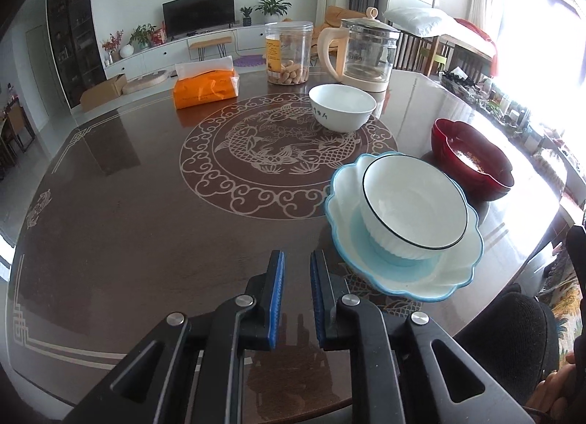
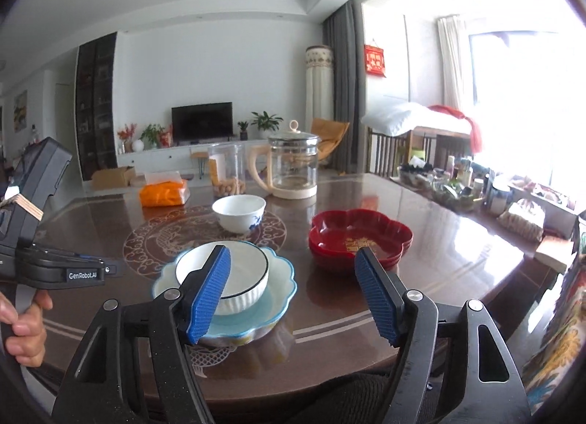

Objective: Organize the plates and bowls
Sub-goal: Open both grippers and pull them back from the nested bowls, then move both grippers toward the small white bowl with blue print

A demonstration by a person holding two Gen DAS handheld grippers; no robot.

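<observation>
Black-rimmed bowl sits nested in blue plate. Left gripper nearly closed, empty; right gripper spread, empty. Likely next: stack white bowl, needing a rim grasp.

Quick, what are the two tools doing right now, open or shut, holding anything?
Left tool: shut, nothing between its pads.
Right tool: open wide, holding nothing.
</observation>
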